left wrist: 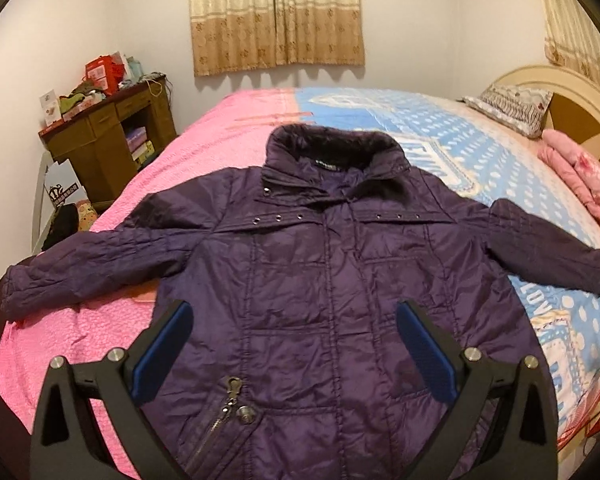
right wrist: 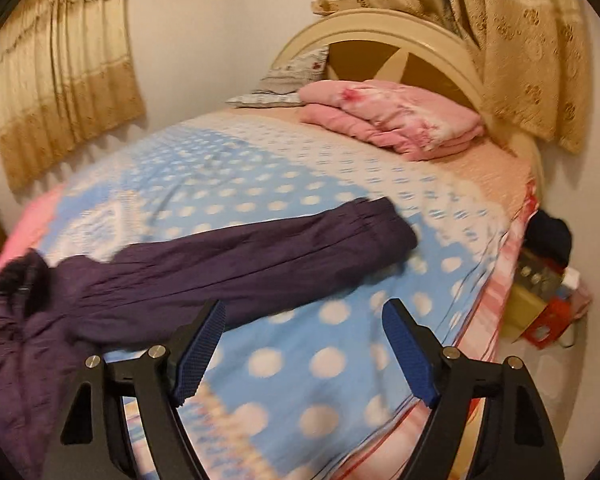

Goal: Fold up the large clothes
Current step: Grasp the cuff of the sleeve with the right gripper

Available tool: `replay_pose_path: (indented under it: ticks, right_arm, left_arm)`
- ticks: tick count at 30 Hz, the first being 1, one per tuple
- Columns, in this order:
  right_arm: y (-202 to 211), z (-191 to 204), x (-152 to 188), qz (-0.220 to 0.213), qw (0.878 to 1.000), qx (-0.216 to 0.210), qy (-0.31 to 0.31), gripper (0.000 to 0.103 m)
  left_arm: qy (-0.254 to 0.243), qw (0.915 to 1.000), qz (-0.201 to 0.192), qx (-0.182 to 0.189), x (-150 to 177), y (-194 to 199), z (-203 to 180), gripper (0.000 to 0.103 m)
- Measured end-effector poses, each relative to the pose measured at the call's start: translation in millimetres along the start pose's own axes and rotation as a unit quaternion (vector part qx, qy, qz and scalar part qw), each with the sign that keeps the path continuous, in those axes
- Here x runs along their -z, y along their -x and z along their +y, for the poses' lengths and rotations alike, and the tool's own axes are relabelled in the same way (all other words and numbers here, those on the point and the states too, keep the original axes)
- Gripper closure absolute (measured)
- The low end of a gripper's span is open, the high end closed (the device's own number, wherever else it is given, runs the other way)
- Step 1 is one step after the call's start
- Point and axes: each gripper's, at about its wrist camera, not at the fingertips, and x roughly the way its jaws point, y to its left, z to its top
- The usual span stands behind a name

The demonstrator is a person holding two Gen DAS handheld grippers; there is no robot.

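Two grippers, left (left wrist: pixel 292 344) and right (right wrist: pixel 302 344), hang released and empty above the purple jacket (left wrist: pixel 320 280), spread face-up on the bed (left wrist: pixel 480 148), sleeves outstretched, evidently ready for folding.

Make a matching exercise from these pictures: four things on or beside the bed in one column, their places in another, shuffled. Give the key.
Things:
1. purple jacket
2. pink folded quilt
3. patterned pillow
4. wooden desk

Places:
A. leaning against the headboard
B. on the floor beside the bed's pink side
C. spread flat, sleeves out, across the bed
D. folded near the headboard

Pairs: 1-C, 2-D, 3-A, 4-B
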Motion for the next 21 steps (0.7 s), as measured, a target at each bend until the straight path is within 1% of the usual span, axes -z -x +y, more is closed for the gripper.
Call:
replay_pose_path:
  ticks: [2, 6, 9, 11, 13, 14, 16, 19, 21]
  right_arm:
    - [-17.0, -9.5, -6.9, 0.001, 1.000, 0.029, -0.001, 0.022]
    - [-39.8, -25.2, -16.2, 0.015, 0.999, 0.041, -0.013, 0.022]
    - [-59.7, -46.2, -24.9, 0.031, 0.997, 0.012, -0.064, 0.022]
    - [-74.9, -69.3, -30.0, 0.036, 0.992, -0.007, -0.117, 0.022]
    - [-96.2, -98.1, -30.6, 0.054, 0.980, -0.042, -0.185, 0.022]
    - [-108.3, -110.9, -28.8, 0.067, 0.971, -0.064, -0.222, 0.022]
    - [-129.3, -131.2, -22.9, 0.089, 0.951, -0.091, -0.281, 0.022]
    - [-155.3, -144.5, -17.7, 0.100, 0.927, -0.135, -0.334, 0.022]
    - [-169.9, -143.1, -14.5, 0.117, 0.916, -0.157, -0.351, 0.022]
  left_arm:
    - [-0.010, 0.9999, 0.003, -0.003, -1.5, -5.0, -6.1, 0.000]
    - [-0.022, 0.9997, 0.011, -0.006, -7.6, -18.3, -17.6, 0.000]
    - [-0.021, 0.9996, 0.020, -0.005, -12.9, -29.0, -23.0, 0.000]
    - [-0.020, 0.9995, 0.022, -0.007, -14.7, -33.8, -25.2, 0.000]
    - [-0.018, 0.9994, 0.025, -0.012, -15.4, -38.2, -25.3, 0.000]
    - [-0.016, 0.9993, 0.030, -0.013, -15.5, -41.7, -24.9, 0.000]
    - [-0.012, 0.9990, 0.039, -0.015, -14.5, -47.9, -24.1, 0.000]
    - [-0.007, 0.9984, 0.052, -0.022, -12.0, -55.9, -21.9, 0.000]
    - [-0.003, 0.9978, 0.061, -0.026, -10.2, -60.9, -19.9, 0.000]
